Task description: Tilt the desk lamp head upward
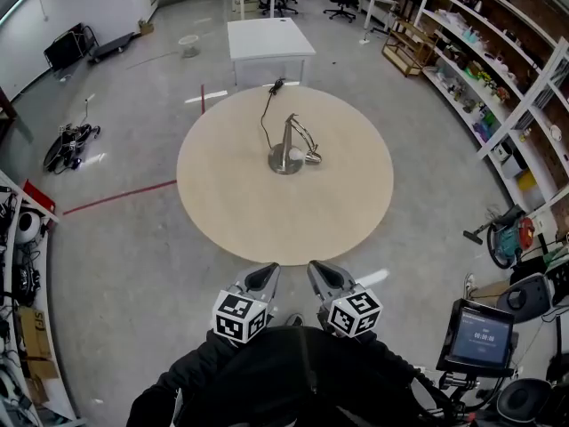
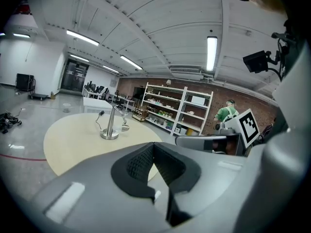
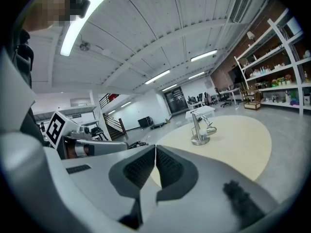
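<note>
A silver desk lamp (image 1: pixel 290 148) stands on a round base near the middle of the round beige table (image 1: pixel 231 203). Its head (image 1: pixel 311 157) hangs low, close to the tabletop, and a black cord (image 1: pixel 265 114) runs off toward the far edge. The lamp also shows small in the left gripper view (image 2: pixel 111 125) and the right gripper view (image 3: pixel 199 128). My left gripper (image 1: pixel 264 278) and right gripper (image 1: pixel 322 276) are held close to my body, short of the table's near edge, far from the lamp. Both are shut and hold nothing.
A white square table (image 1: pixel 268 39) stands beyond the round one. Shelves (image 1: pixel 498 69) line the right wall, with a vacuum (image 1: pixel 505 237) and a monitor (image 1: pixel 478 336) at the near right. Gear lies on the floor at left (image 1: pixel 69 142). A person in green stands by the shelves (image 2: pixel 225 114).
</note>
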Available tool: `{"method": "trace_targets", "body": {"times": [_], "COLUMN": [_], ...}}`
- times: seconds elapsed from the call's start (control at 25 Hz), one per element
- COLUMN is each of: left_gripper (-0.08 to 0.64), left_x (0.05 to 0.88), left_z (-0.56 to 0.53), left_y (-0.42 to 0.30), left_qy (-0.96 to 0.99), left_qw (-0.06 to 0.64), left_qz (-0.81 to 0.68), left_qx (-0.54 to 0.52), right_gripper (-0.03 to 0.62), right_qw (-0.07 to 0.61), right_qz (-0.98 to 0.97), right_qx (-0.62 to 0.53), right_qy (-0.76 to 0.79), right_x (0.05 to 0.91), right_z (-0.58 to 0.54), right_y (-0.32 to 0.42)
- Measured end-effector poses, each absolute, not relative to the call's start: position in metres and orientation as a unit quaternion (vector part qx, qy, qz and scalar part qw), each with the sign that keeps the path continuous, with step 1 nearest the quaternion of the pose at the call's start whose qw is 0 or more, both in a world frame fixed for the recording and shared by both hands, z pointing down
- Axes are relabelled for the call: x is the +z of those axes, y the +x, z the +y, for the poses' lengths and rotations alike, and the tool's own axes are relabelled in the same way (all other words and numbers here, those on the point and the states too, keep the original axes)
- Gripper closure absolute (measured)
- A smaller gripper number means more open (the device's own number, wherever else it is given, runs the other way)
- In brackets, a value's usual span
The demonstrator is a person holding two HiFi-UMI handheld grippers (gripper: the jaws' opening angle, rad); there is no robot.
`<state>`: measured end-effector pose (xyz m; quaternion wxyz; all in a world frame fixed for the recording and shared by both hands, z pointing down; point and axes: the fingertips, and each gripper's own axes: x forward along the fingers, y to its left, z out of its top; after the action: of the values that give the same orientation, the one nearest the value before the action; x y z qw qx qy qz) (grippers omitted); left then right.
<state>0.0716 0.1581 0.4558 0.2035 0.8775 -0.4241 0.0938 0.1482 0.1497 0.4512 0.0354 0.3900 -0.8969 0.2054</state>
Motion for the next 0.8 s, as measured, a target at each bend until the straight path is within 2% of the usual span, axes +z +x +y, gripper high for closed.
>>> {"method": "trace_targets", "body": {"times": [0.2,0.8], "left_gripper": [0.554,0.554], "left_x": [0.457,0.468], "left_z": [0.141,0.121], "left_y": [0.097,0.118], "left_qy": [0.875,0.888], "left_qw": [0.211,0.224], "left_qz": [-0.424,-0.383], "left_qx": [0.102,0.121], "right_gripper": [0.586,0.586], "right_qw": [0.027,0.024], "right_qz": [-0.890,-0.865], "right_qx": [0.218,0.235], "right_qy": [0.399,0.443], "right_x": [0.454,0.464], "right_z": [0.134,0.121], "right_y": [0.180,0.202]}}
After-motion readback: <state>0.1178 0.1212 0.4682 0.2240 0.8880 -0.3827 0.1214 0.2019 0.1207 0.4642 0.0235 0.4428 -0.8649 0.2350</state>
